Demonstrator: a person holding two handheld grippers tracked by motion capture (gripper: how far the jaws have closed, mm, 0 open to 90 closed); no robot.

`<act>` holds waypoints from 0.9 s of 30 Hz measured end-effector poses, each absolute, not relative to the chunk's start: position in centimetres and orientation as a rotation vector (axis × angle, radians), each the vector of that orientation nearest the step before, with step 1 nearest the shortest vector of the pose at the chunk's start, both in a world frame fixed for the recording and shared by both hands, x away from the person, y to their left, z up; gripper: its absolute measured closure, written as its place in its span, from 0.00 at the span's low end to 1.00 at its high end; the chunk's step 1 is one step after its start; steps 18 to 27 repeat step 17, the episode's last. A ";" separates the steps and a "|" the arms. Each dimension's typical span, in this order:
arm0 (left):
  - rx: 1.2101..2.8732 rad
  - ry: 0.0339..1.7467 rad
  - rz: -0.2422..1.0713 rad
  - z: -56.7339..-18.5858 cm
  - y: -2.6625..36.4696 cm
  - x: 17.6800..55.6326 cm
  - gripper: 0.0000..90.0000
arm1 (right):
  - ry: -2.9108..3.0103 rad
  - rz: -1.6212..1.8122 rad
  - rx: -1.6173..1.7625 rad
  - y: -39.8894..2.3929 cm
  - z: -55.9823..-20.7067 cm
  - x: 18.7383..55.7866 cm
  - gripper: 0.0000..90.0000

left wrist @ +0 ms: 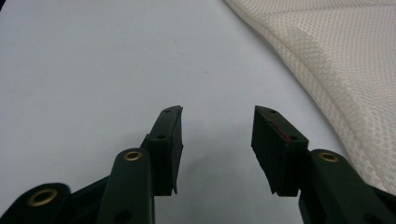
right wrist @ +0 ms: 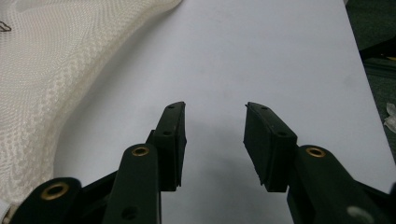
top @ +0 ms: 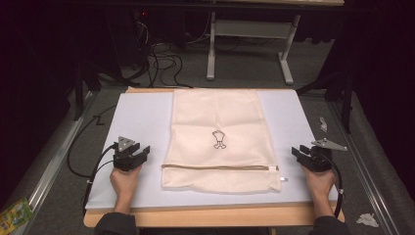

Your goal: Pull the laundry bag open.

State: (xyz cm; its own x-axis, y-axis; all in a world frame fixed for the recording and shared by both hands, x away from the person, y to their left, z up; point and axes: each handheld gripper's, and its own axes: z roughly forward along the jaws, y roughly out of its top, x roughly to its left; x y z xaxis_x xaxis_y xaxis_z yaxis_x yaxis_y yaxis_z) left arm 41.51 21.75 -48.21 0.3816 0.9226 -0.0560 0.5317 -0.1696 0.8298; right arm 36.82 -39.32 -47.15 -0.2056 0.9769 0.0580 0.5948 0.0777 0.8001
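the bag [top: 219, 139] lay flat in the middle of the mat [top: 137, 117]. the left gripper [top: 139, 157] and the right gripper [top: 302, 154] sat beside it, jaws apart, holding nothing.

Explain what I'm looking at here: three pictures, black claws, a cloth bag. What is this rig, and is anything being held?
No robot arm here: a person sits at the table with a hand-held two-jaw black gripper in each hand. The high view looks down from above; the left gripper is at its left, the right gripper at its right. The other two pictures come from cameras riding on each gripper, looking along its jaws. On the pale grey table mat lies a flat cream mesh laundry bag with a zip near the person's end and a small printed figure. Both grippers are open, beside the bag, holding nothing.
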 end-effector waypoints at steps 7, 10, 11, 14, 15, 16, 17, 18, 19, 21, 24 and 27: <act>1.768 1.262 0.602 -48.3 22.3 41.1 0.56 | 1.814 1.021 1.559 -39.6 -47.4 36.5 0.64; 1.776 1.263 0.604 -48.3 22.2 41.1 0.55 | 1.795 1.030 1.554 -39.6 -47.4 36.3 0.62; 1.775 1.263 0.602 -48.4 22.2 41.1 0.55 | 1.794 1.023 1.554 -39.5 -47.4 36.3 0.61; 1.779 1.263 0.599 -48.4 22.2 41.1 0.54 | 1.807 0.995 1.543 -39.3 -47.5 36.3 0.60; 1.780 1.262 0.599 -48.4 22.2 41.1 0.54 | 1.810 0.987 1.540 -39.2 -47.5 36.4 0.59; 1.780 1.262 0.599 -48.4 22.2 41.1 0.54 | 1.816 0.977 1.535 -39.1 -47.5 36.4 0.59; 1.781 1.264 0.597 -48.4 22.2 41.1 0.53 | 1.822 0.967 1.535 -39.1 -47.5 36.4 0.59; 1.781 1.264 0.597 -48.4 22.2 41.1 0.53 | 1.822 0.967 1.535 -39.1 -47.5 36.4 0.59; 1.781 1.264 0.597 -48.4 22.2 41.1 0.53 | 1.822 0.967 1.535 -39.1 -47.5 36.4 0.59; 1.781 1.264 0.597 -48.4 22.2 41.1 0.53 | 1.822 0.967 1.535 -39.1 -47.5 36.4 0.59; 1.781 1.264 0.597 -48.4 22.2 41.1 0.53 | 1.822 0.967 1.535 -39.1 -47.5 36.4 0.59; 1.781 1.264 0.597 -48.4 22.2 41.1 0.53 | 1.822 0.967 1.535 -39.1 -47.5 36.4 0.59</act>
